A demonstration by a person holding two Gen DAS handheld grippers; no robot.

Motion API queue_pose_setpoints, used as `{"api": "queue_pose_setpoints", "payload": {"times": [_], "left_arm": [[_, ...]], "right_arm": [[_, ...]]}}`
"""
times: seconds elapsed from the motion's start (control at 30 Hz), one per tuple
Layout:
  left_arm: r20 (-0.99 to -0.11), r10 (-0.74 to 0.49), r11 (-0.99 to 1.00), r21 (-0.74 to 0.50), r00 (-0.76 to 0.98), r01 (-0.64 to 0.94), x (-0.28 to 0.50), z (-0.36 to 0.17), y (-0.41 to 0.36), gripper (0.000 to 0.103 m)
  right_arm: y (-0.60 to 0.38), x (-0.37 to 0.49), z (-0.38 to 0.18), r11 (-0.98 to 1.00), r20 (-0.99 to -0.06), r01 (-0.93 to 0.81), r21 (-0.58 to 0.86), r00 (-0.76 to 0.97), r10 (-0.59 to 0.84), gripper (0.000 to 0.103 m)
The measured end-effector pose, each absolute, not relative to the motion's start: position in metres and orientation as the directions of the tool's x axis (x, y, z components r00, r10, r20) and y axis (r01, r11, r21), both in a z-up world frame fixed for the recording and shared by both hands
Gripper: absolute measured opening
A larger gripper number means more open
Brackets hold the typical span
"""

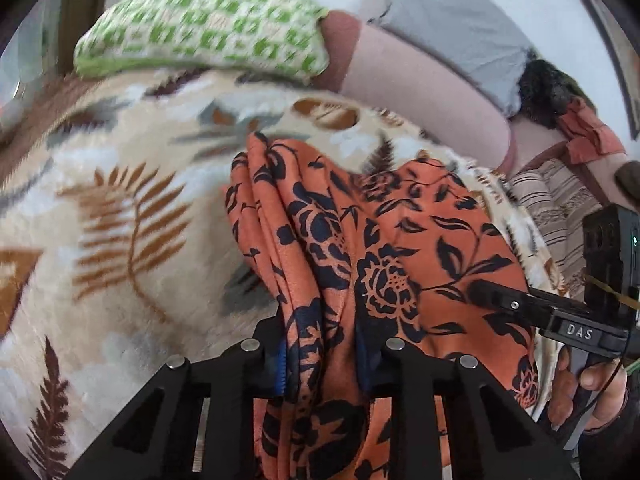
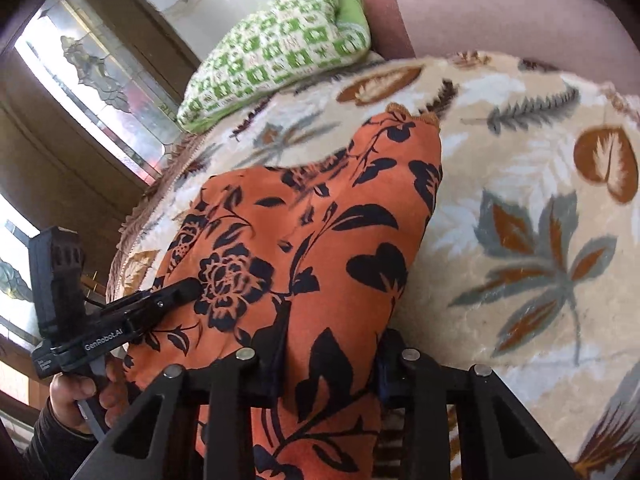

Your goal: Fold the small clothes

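Note:
An orange garment with a dark blue flower print (image 1: 400,240) (image 2: 304,232) lies bunched on a leaf-patterned blanket (image 1: 120,208) (image 2: 520,200). My left gripper (image 1: 320,352) is shut on a gathered fold of it at the near edge, and the cloth rises between the fingers. In the right wrist view the left gripper (image 2: 184,290) comes in from the left, a hand on its handle. My right gripper (image 2: 332,356) is shut on another part of the same garment. It shows in the left wrist view as the right gripper (image 1: 492,294) with its tip on the cloth.
A green-and-white checked pillow (image 1: 200,24) (image 2: 280,44) lies at the far edge of the blanket. Beside it are a pink bolster (image 1: 420,88) and a grey cloth (image 1: 452,28). A striped cloth (image 1: 552,200) lies to the right. A patterned glass window (image 2: 92,72) stands at the left.

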State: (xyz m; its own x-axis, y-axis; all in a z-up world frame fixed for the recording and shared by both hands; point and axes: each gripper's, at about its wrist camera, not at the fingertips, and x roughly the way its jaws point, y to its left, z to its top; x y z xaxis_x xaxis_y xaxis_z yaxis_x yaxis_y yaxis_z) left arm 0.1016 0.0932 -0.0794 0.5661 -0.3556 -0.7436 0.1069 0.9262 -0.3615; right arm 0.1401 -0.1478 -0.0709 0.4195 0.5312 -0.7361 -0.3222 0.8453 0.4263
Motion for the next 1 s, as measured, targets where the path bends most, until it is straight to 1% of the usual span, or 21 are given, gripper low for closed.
{"api": "queue_pose_setpoints", "payload": {"times": [0.23, 0.33, 0.43, 0.53, 0.6, 0.67, 0.73, 0.77, 0.8, 0.83, 0.87, 0.9, 1.0], "left_arm": [[-0.642, -0.416, 0.904, -0.368, 0.644, 0.218, 0.119, -0.022, 0.047, 0.027], [-0.617, -0.442, 0.894, -0.363, 0.652, 0.262, 0.136, -0.010, 0.021, 0.027], [-0.610, -0.470, 0.881, -0.371, 0.638, 0.294, 0.155, -0.012, -0.005, 0.027], [-0.621, -0.487, 0.872, -0.381, 0.614, 0.307, 0.166, -0.025, -0.024, 0.027], [-0.644, -0.487, 0.873, -0.383, 0.590, 0.303, 0.178, -0.044, -0.035, 0.027], [-0.682, -0.475, 0.880, -0.383, 0.556, 0.281, 0.187, -0.070, -0.044, 0.028], [-0.754, -0.460, 0.888, -0.393, 0.468, 0.239, 0.197, -0.107, -0.050, 0.029], [-0.793, -0.431, 0.902, -0.376, 0.430, 0.211, 0.198, -0.125, -0.051, 0.029], [-0.795, -0.431, 0.903, -0.377, 0.427, 0.208, 0.195, -0.132, -0.049, 0.034], [-0.782, -0.431, 0.903, -0.370, 0.450, 0.220, 0.189, -0.128, -0.046, 0.037], [-0.786, -0.408, 0.913, -0.339, 0.465, 0.229, 0.186, -0.123, -0.046, 0.039], [-0.784, -0.385, 0.922, -0.302, 0.486, 0.243, 0.183, -0.114, -0.046, 0.041], [-0.750, -0.349, 0.935, -0.238, 0.562, 0.264, 0.180, -0.087, -0.040, 0.041]], "right_arm": [[-0.199, 0.144, -0.011, 0.857, -0.671, -0.334, 0.393, 0.533, 0.516, 0.034], [-0.231, 0.151, 0.008, 0.869, -0.651, -0.317, 0.380, 0.576, 0.495, 0.034], [-0.258, 0.157, 0.012, 0.880, -0.644, -0.290, 0.377, 0.601, 0.473, 0.034], [-0.285, 0.166, 0.001, 0.887, -0.651, -0.263, 0.380, 0.605, 0.458, 0.034], [-0.300, 0.172, -0.015, 0.888, -0.664, -0.242, 0.390, 0.595, 0.453, 0.034], [-0.314, 0.181, -0.044, 0.886, -0.684, -0.214, 0.412, 0.570, 0.456, 0.034], [-0.325, 0.192, -0.079, 0.880, -0.712, -0.179, 0.439, 0.528, 0.463, 0.034], [-0.329, 0.196, -0.096, 0.884, -0.729, -0.156, 0.442, 0.511, 0.454, 0.035], [-0.332, 0.201, -0.118, 0.895, -0.772, -0.125, 0.429, 0.464, 0.435, 0.040], [-0.333, 0.203, -0.134, 0.905, -0.807, -0.101, 0.412, 0.422, 0.414, 0.045], [-0.339, 0.198, -0.135, 0.902, -0.791, -0.094, 0.422, 0.447, 0.417, 0.054], [-0.342, 0.195, -0.133, 0.895, -0.774, -0.099, 0.436, 0.466, 0.429, 0.055], [-0.355, 0.186, -0.114, 0.912, -0.765, -0.077, 0.402, 0.519, 0.381, 0.055]]}}
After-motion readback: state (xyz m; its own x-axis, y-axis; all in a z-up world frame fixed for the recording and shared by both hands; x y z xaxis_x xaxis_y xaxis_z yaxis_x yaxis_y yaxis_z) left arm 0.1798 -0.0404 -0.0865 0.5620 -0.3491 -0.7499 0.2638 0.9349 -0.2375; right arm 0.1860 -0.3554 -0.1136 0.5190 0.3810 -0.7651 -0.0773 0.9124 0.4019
